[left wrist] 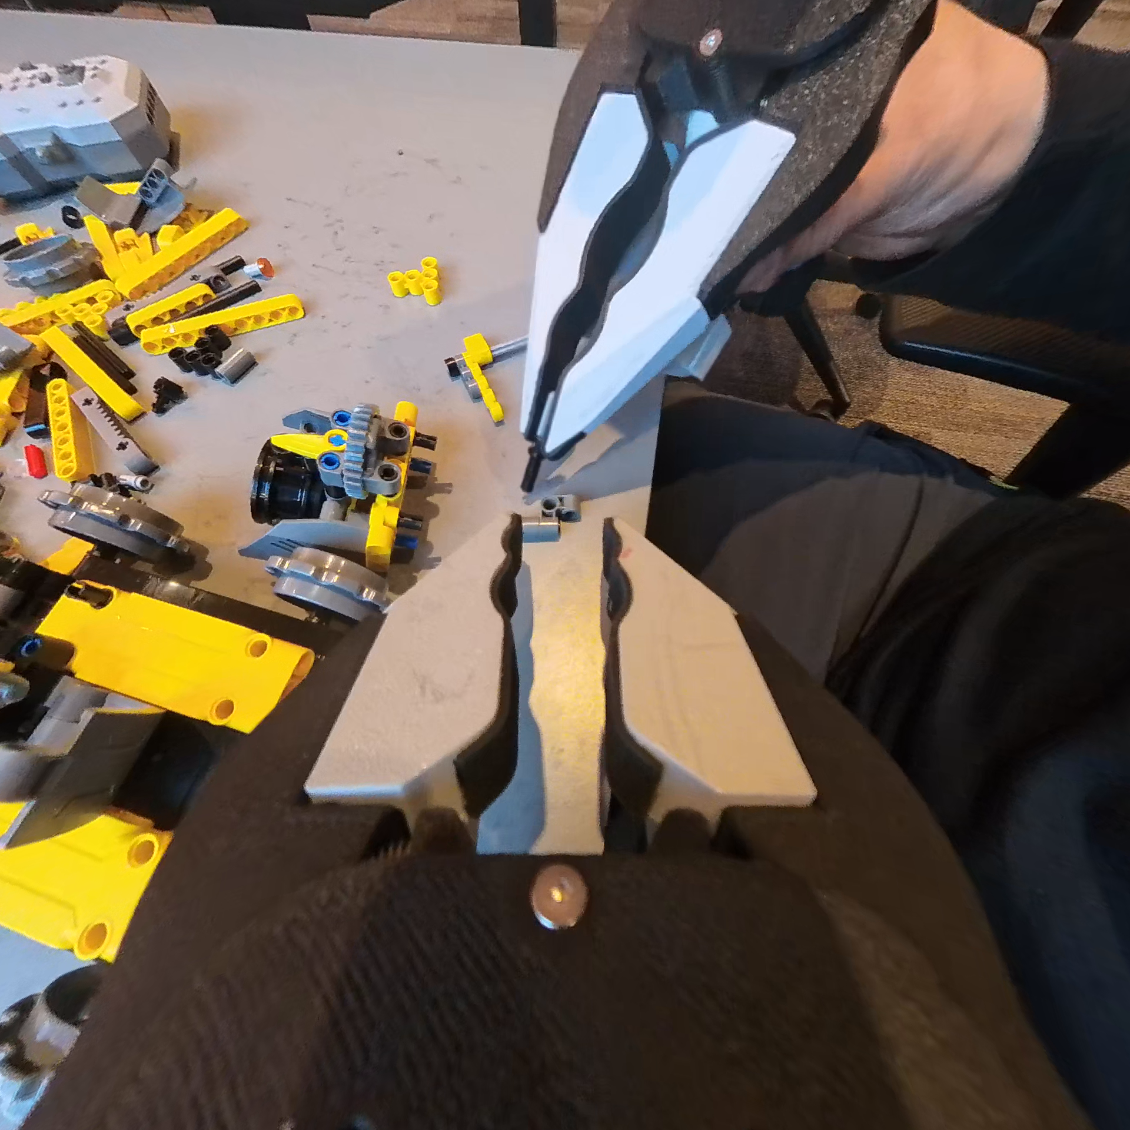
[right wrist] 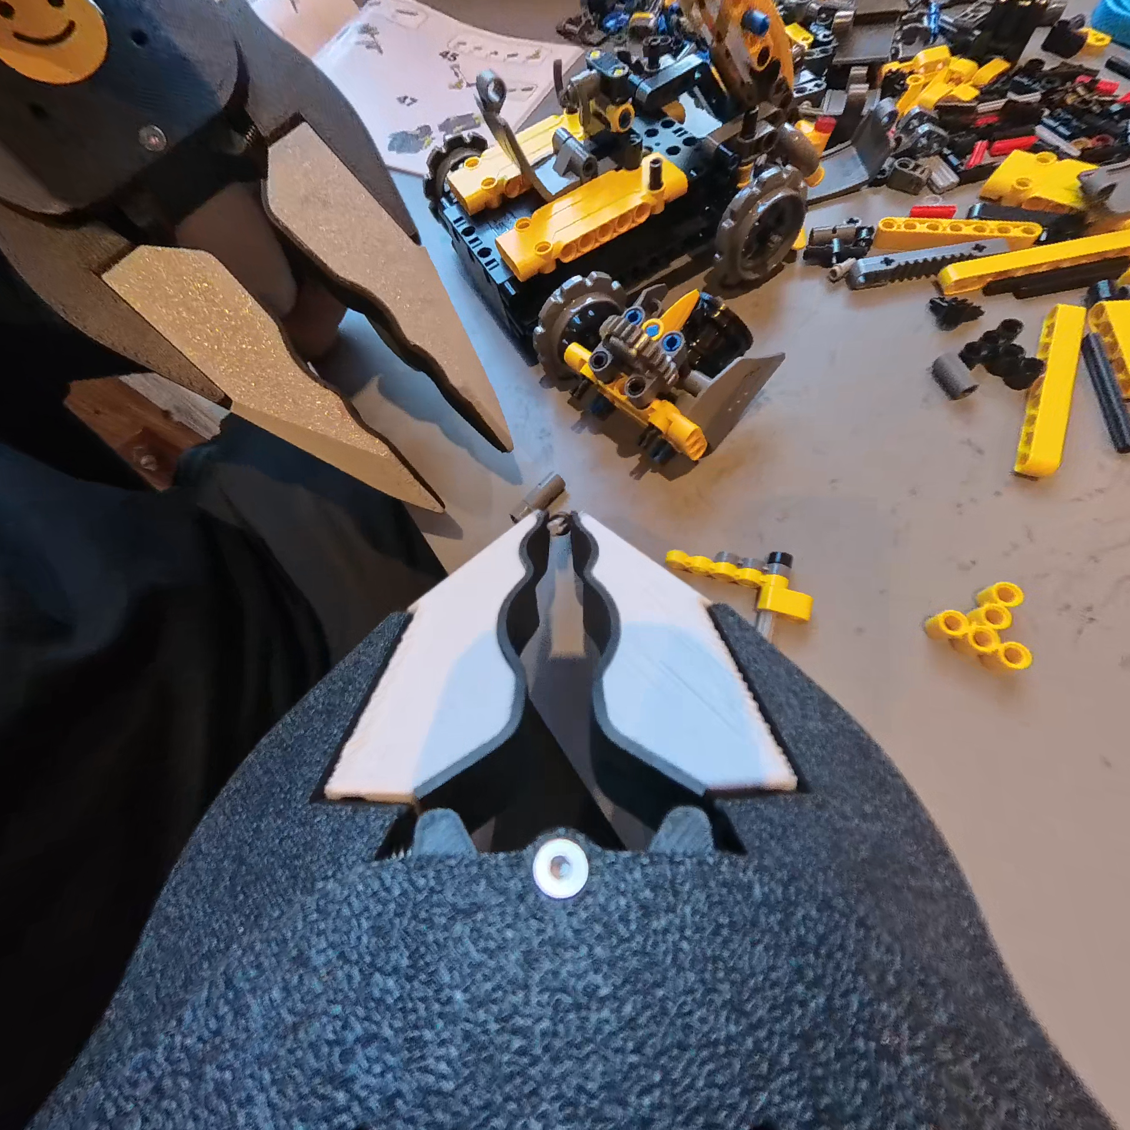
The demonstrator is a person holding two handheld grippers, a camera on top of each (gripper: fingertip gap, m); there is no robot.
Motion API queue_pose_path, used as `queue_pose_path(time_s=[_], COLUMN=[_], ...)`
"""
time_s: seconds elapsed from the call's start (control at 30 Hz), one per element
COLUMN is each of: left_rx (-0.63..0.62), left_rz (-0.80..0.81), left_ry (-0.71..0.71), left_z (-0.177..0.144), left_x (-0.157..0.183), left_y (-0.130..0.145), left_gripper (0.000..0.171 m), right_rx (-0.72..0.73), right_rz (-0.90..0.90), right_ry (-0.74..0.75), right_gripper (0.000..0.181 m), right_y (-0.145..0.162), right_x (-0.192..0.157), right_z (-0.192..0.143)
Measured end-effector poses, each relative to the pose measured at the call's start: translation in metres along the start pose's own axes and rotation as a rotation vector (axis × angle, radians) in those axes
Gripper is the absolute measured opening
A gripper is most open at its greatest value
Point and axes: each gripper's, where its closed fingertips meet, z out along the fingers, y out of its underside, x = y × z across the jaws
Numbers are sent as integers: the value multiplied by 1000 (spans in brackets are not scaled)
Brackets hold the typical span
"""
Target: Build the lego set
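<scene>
A small grey connector piece lies on the grey table near its edge. My left gripper is open, with the connector between its grey fingertips, against the left one. In the right wrist view the connector sits just past the left gripper's spread tips. My right gripper, with white fingers, is shut on a short black pin. It holds the pin point-down just above the connector. It also shows in the left wrist view, coming down from above.
A small gear-and-blade subassembly stands just left of the grippers, with a larger yellow-black chassis behind it. A yellow L-piece on an axle, a yellow connector cluster and piles of beams lie around. The table edge is close by. My two grippers' fingertips are within a few centimetres of each other.
</scene>
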Motion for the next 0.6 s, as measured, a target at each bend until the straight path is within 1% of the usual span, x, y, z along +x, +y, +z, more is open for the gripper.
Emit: queue_pose_path(time_s=[0.1,0.27,0.37,0.43,0.5,0.6], left_rx=[-1,-20,-38,-54,-63,-70], left_rz=[-5,-31,-44,-42,-27,-14], left_ry=[3,-2,-9,-18,-37,-41], left_z=[0,0,0,1,3,4], left_x=[0,-6,-11,-14,-18,-18], left_y=[0,4,7,8,9,10], left_gripper=[25,26,26,26,26,27], right_rx=[-3,19,-8,-21,-5,40], right_rz=[-15,-38,-41,-52,-82,-68], right_ry=[11,7,-16,-6,31,46], right_gripper=[6,6,6,6,6,5], right_y=[2,-3,0,1,-3,-11], right_x=[0,-4,-7,-7,-2,1], right_z=[2,-1,0,0,-3,-12])
